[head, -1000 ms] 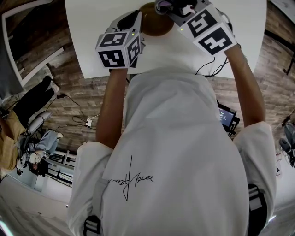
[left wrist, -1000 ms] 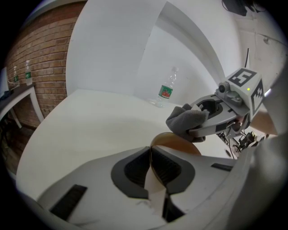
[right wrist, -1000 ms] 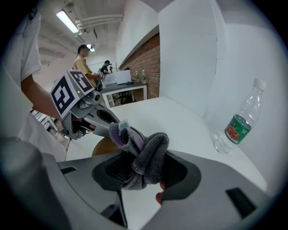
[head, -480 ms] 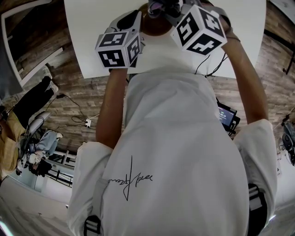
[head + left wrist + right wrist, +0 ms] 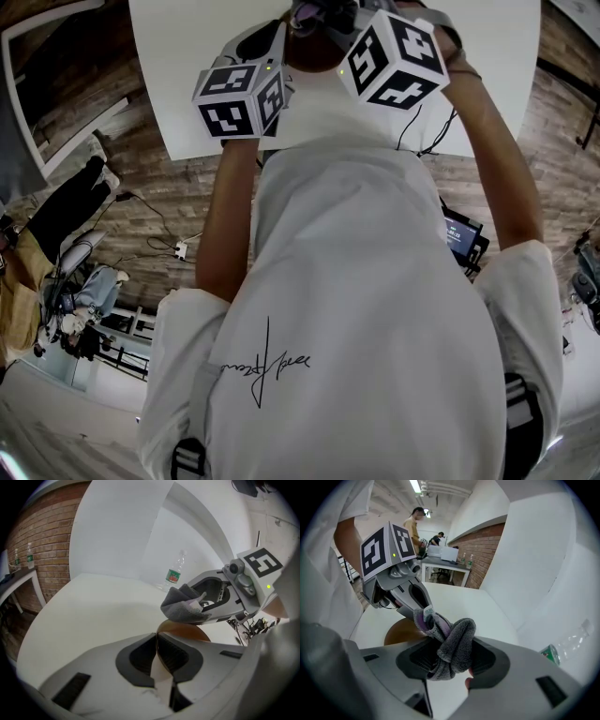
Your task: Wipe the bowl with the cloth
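Observation:
A brown bowl (image 5: 317, 54) sits on the white table (image 5: 487, 84) at the top of the head view. My left gripper (image 5: 157, 654) is shut on the bowl's rim (image 5: 183, 631), which runs between its pads. My right gripper (image 5: 451, 662) is shut on a bunched grey cloth (image 5: 453, 644) with a purple patch. In the left gripper view the cloth (image 5: 182, 607) hangs just over the far side of the bowl. The right gripper view shows the bowl (image 5: 401, 632) below and left of the cloth. The marker cubes hide most of the bowl in the head view.
A clear water bottle (image 5: 174, 574) with a green label stands on the table beyond the bowl. A black cable (image 5: 427, 136) runs over the near table edge. White walls and a brick wall surround the table. Two people stand at a far desk (image 5: 440, 559).
My right gripper with the cloth has swung left and turned over the bowl. The left gripper and the bowl have stayed where they were.

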`<state>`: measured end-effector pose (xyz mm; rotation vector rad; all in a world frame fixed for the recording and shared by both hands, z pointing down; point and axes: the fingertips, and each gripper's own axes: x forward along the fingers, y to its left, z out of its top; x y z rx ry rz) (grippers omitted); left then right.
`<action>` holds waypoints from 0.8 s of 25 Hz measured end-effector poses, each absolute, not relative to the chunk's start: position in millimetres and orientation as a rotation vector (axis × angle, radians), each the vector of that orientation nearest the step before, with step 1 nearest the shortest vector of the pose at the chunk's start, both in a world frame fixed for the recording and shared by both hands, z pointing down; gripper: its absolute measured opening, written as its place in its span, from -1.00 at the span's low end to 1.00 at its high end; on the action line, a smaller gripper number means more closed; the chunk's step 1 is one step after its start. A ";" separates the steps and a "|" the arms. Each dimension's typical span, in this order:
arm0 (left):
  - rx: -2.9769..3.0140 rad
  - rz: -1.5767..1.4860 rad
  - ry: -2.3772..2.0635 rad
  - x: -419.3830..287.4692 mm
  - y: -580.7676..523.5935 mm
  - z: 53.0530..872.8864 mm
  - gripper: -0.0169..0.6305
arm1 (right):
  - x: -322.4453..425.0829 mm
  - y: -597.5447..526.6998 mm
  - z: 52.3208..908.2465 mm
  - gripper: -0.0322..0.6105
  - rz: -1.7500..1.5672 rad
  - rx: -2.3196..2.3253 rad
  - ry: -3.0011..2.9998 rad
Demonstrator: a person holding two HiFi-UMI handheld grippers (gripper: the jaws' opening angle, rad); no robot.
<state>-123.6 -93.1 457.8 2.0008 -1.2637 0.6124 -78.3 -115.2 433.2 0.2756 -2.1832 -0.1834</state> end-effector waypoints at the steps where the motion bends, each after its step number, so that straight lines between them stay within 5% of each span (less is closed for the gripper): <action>1: 2.001 0.612 -1.264 -125.2 -92.6 457.4 -0.91 | -80.9 -114.8 432.7 -0.34 -0.188 0.279 -2.184; 20: 2.011 0.654 -1.276 -122.6 -98.4 459.0 -0.91 | -95.3 -121.3 435.7 -0.34 -0.217 0.308 -2.205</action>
